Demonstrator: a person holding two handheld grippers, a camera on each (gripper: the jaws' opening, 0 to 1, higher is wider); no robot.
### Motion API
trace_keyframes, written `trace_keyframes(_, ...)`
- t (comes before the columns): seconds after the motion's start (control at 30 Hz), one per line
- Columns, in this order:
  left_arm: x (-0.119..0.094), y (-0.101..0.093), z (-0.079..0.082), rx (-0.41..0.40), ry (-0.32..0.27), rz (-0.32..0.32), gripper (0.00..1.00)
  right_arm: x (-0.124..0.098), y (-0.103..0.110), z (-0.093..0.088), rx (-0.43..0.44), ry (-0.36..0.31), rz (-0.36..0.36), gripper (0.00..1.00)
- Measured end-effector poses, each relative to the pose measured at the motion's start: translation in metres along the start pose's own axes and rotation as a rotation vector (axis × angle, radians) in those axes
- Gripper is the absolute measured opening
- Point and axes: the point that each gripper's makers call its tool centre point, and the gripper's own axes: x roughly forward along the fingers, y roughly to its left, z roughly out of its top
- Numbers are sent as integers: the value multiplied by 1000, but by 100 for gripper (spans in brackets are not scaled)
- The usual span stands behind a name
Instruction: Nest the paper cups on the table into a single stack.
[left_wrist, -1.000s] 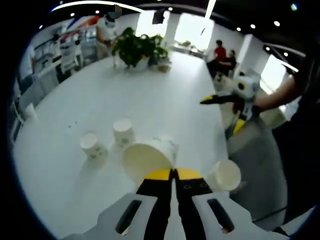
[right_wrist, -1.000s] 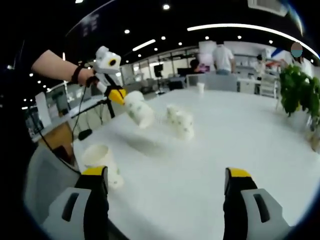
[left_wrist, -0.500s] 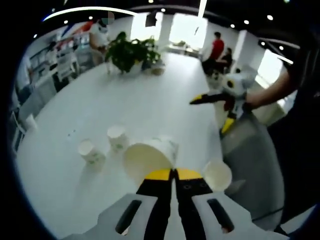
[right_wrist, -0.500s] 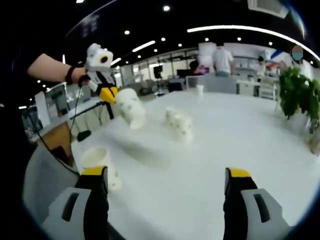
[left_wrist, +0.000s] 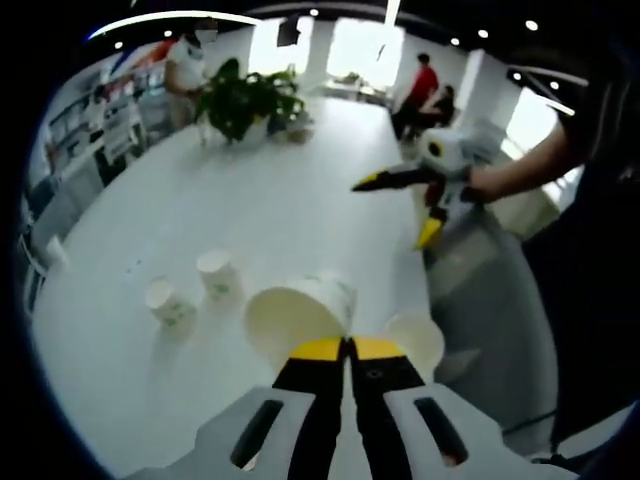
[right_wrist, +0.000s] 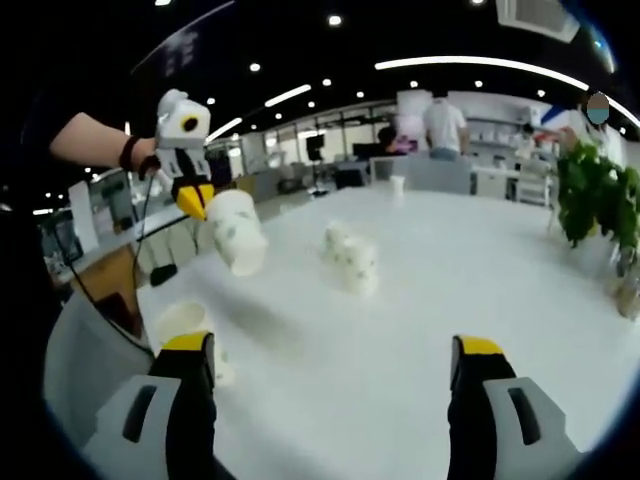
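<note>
My left gripper (left_wrist: 348, 346) is shut on the rim of a white paper cup (left_wrist: 300, 313) with a green print, held in the air with its mouth toward the camera. In the right gripper view the same cup (right_wrist: 236, 232) hangs from the left gripper (right_wrist: 193, 196) above the table's left side. Two more cups (left_wrist: 217, 272) (left_wrist: 162, 301) stand close together on the white table (left_wrist: 300, 200); they show as a pair (right_wrist: 350, 258) in the right gripper view. Another cup (left_wrist: 414, 340) (right_wrist: 186, 326) stands near the table's edge. My right gripper (right_wrist: 335, 350) (left_wrist: 396, 208) is open with nothing in it.
A potted plant (left_wrist: 240, 98) (right_wrist: 592, 190) stands at the table's far end. A small cup (right_wrist: 398, 184) sits far off on the table. People stand and sit in the background. The table's edge (left_wrist: 430, 290) runs beside the person holding the grippers.
The left gripper has lifted its cup higher and swung it more upright, moving left in the right gripper view. The right gripper stays open and has drifted slightly.
</note>
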Motion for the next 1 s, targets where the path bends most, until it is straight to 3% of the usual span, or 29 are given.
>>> trace_keyframes(0.5, -2, -23, -3, 139, 113, -19, 0, 3, -2, -4, -5, 13, 0, 96)
trace_keyframes(1.0, 2, -48, 2, 174, 171, -52, 0, 1, -4, -5, 2, 12, -10, 96)
